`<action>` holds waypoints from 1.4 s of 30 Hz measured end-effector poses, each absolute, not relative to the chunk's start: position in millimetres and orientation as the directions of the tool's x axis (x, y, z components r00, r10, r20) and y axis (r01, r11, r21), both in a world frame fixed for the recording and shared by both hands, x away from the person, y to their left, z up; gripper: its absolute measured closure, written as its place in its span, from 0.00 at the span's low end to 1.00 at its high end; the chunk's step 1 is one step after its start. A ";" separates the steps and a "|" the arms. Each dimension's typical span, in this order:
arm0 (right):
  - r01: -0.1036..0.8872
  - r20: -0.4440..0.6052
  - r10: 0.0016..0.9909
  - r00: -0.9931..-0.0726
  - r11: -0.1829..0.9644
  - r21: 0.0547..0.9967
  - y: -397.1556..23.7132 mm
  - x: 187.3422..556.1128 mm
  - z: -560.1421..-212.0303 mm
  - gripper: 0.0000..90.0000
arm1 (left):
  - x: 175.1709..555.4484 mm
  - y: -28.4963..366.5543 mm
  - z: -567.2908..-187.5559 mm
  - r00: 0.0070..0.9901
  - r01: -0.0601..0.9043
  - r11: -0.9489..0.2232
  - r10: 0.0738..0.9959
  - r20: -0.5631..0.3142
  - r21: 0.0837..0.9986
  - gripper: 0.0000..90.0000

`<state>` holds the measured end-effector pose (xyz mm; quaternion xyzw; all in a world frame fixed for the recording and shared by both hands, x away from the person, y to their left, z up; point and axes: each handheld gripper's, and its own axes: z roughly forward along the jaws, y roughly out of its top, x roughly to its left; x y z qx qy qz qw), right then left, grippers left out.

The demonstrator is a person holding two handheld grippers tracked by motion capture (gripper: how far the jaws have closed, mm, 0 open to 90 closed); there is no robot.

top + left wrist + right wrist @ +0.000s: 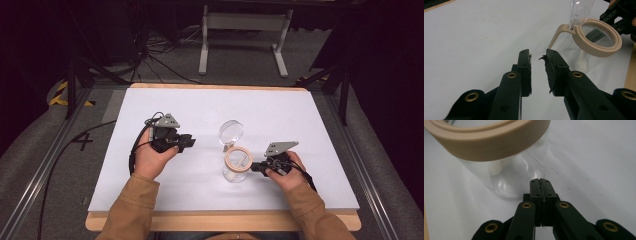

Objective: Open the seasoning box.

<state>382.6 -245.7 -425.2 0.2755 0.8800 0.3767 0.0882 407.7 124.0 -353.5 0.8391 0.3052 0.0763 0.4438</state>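
Sitting mid-counter, the clear jar (235,171) with its tan-rimmed flip lid (231,131) is at 9 o'clock of the clenched, empty right tool (257,167), way nearer than the slightly released left tool (189,141).

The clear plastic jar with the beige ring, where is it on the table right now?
In the high view, the clear plastic jar with the beige ring stands near the middle of the white table, just left of the right tongs, its lid swung open.
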 end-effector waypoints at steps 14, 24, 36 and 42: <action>0.375 0.057 0.474 -0.879 0.611 0.697 -226.3 372.4 -424.0 1.00 | 407.5 126.6 -353.2 0.798 0.450 -0.409 0.583 -0.152 0.793 0.83; 0.365 0.068 0.451 -0.890 0.614 0.699 -218.8 368.6 -424.7 1.00 | 407.6 126.1 -354.2 0.800 0.449 -0.411 0.580 -0.153 0.793 0.83; 0.334 0.021 0.545 -0.838 0.483 0.810 -283.4 372.5 -366.4 0.98 | 405.3 132.7 -352.3 0.795 0.457 -0.402 0.584 -0.162 0.794 0.80; 0.364 0.044 0.605 -0.795 0.418 0.833 -309.6 378.2 -357.9 0.93 | 405.5 140.9 -352.9 0.784 0.466 -0.402 0.601 -0.156 0.788 0.78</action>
